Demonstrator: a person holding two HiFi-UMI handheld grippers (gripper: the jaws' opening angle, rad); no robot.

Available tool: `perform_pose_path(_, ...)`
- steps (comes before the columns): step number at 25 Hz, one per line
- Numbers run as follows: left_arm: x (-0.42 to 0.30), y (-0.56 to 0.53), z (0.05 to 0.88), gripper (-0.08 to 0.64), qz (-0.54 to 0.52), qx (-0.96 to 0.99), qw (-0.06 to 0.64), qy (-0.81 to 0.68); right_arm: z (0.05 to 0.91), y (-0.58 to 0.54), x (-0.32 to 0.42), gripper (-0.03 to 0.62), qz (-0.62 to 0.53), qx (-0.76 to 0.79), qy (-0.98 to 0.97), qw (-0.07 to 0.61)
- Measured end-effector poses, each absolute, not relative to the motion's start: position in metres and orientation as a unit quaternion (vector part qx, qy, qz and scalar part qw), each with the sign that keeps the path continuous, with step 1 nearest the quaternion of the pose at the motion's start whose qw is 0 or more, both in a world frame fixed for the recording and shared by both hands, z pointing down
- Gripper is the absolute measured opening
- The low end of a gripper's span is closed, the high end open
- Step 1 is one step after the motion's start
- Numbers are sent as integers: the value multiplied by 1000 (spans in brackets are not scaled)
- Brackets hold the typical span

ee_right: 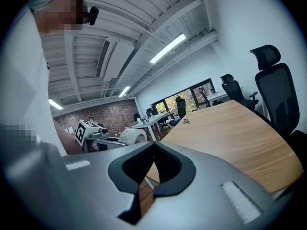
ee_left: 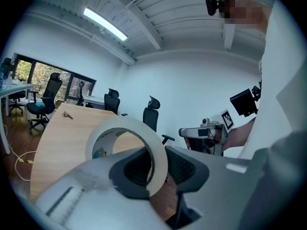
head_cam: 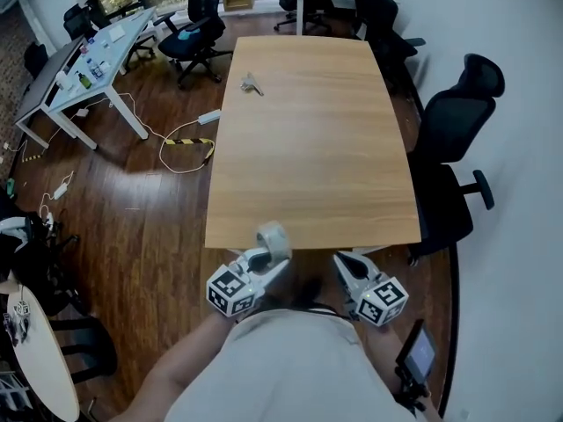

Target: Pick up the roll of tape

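I'm standing in an office with a dark wood floor. A white desk (head_cam: pixel 88 69) is off to the far left, and a long wooden counter (head_cam: pixel 308 148) runs away from me down the middle. It is bare except for a small metal thing (head_cam: pixel 252 83) near its far end. On my left, my left hand-held gripper (head_cam: pixel 266 258) has the roll of tape (head_cam: pixel 274 238) pinched through its band, with one jaw inside the ring and the other outside. The jaws stand only as far apart as the band is thick. The roll stands on edge in the air at the counter's near edge, close to my body and resting on nothing. To its right, my right hand-held gripper (head_cam: pixel 341 260) has its jaws together and holds nothing. Black office chairs (head_cam: pixel 453 121) line the right side. I'd say the pick-up is essentially done. All the next move calls for is a firm squeeze and a steady wrist, so the roll doesn't swing or slide off the pads.
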State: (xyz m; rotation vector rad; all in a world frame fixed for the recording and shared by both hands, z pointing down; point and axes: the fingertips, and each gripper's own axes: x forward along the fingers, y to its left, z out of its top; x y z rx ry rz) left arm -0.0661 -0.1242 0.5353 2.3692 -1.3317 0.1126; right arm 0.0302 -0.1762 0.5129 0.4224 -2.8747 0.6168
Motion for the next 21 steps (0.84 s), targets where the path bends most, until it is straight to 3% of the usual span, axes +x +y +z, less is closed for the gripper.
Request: perform_pose_path(21,-89,-58,531,101,1,855,215,-472,510,-107,-5,6,199,123,-966,107)
